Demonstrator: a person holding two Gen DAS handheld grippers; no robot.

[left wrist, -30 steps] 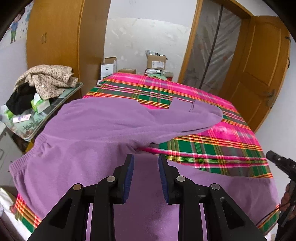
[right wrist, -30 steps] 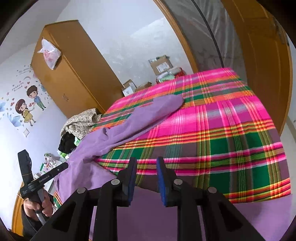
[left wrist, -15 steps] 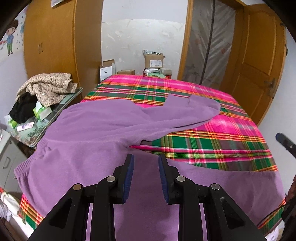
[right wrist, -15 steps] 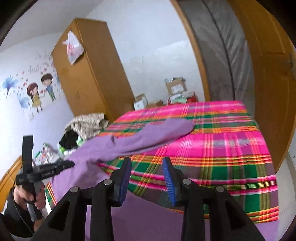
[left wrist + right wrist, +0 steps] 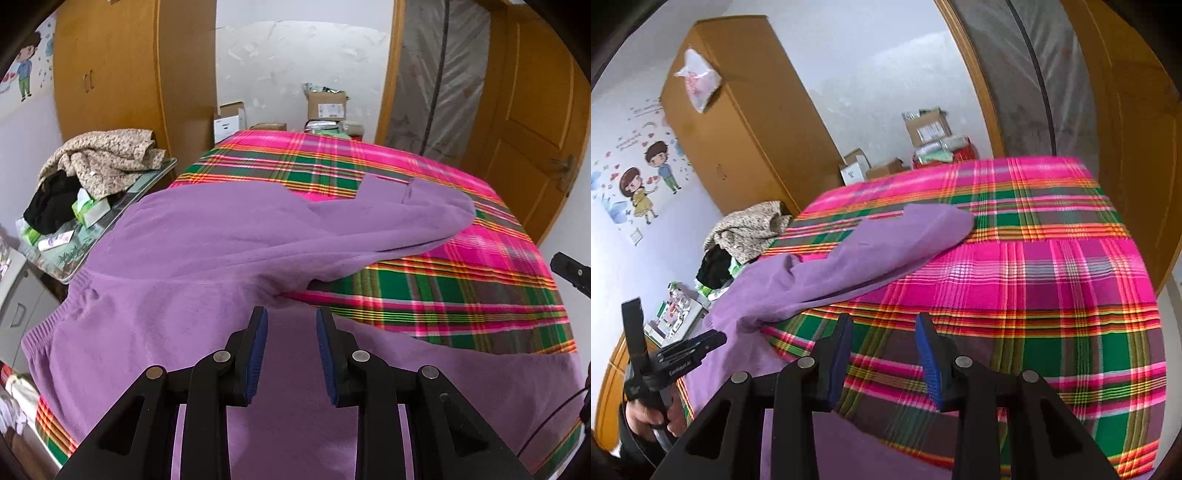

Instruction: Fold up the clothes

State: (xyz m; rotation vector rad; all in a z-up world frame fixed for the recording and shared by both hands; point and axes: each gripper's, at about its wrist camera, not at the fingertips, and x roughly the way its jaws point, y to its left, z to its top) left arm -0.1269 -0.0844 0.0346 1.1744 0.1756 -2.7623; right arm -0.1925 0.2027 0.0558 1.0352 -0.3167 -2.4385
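Purple on plaid, under your black grippers

You see a plain purple fleece garment (image 5: 192,258) on a bedspread (image 5: 461,291) checked in pink, green, grey and orange; your black left gripper (image 5: 291,347) and right gripper (image 5: 882,354) carry blue pads; the wooden wardrobe (image 5: 110,70) is orange-brown.

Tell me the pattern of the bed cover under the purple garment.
Pink, green and orange plaid bed cover, clearest in the right wrist view.

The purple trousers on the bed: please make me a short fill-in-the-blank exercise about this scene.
1. The purple trousers lie on a bedspread with a ____ pattern.
2. The jaws of the left hand-held gripper hold ____.
3. The patterned garment lies heaped on the ____ beside the bed.

Missing words: plaid; nothing; table
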